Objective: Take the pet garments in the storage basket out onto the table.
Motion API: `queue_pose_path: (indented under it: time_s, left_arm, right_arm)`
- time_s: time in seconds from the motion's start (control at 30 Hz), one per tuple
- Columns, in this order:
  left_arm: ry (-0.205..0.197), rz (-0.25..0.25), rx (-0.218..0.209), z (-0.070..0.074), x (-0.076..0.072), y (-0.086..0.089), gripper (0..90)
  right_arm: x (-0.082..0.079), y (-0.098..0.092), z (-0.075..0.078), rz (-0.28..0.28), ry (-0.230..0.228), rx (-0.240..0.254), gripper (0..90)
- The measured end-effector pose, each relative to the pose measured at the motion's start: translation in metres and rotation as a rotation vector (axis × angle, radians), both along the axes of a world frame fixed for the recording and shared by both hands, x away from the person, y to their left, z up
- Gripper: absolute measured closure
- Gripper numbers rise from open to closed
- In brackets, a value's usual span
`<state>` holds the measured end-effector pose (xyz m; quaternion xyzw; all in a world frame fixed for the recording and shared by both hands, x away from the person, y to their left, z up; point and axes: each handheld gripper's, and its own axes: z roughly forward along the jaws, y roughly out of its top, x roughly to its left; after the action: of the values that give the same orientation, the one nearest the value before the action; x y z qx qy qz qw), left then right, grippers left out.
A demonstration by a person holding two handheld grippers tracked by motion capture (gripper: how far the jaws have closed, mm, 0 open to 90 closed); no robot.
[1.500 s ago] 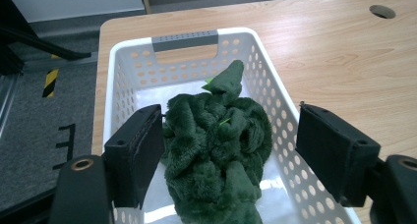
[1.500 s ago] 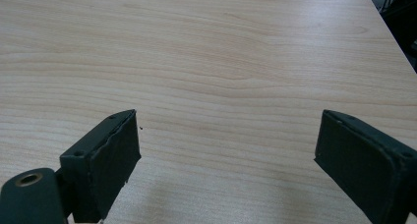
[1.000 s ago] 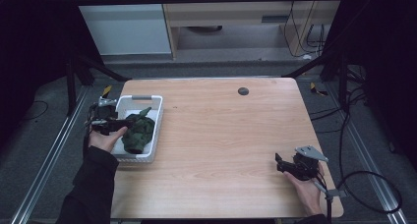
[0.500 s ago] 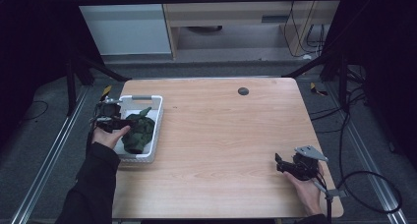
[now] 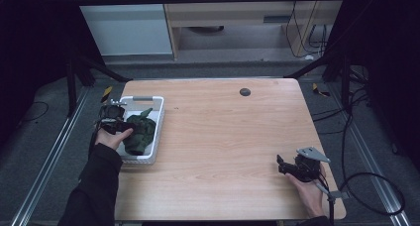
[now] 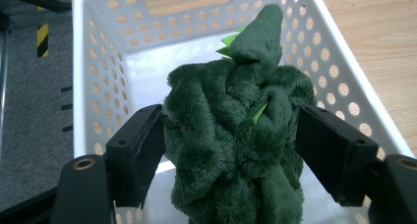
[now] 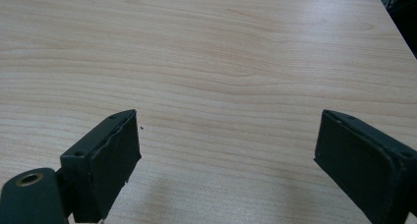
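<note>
Nearest to us, our right gripper (image 5: 283,166) rests low over the bare near-right part of the pale wooden table (image 5: 228,137), its jaws spread wide with nothing but wood grain between them in the right gripper view. We judge it is parked there to keep out of the way, well apart from the work on the other side.

Farther along, at the table's left edge, our left gripper (image 6: 231,135) has its two black jaws set on either flank of a dark green plush toy with bright green spikes (image 6: 236,135). The pads touch the fur on both sides and the pile looks bunched between them, so we read this as a clamp on the toy, though how firm it is we cannot tell. The toy sits inside the white perforated plastic basket (image 6: 98,67), upright, its pointed tip toward the far wall; whether its base touches the floor is hidden. Gripping across the soft middle makes sense, since that is where the plush gives.

Beyond the basket lies a small round dark disc (image 5: 244,91) near the far edge.
</note>
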<state>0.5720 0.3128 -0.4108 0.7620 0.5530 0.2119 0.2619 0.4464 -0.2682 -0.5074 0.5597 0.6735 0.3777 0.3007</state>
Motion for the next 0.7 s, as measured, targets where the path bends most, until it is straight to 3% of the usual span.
queue_pose_path:
  time_s: [0.27, 0.7]
  left_arm:
    - [0.042, -0.002, 0.006, -0.01, 0.005, -0.002, 29.1]
    - [0.083, -0.011, 0.011, -0.017, 0.008, -0.004, 45.1]
  right_arm:
    - [0.0, 0.0, 0.0, 0.002, 0.004, 0.001, 9.6]
    - [0.001, 0.0, 0.0, 0.004, 0.009, 0.001, 9.6]
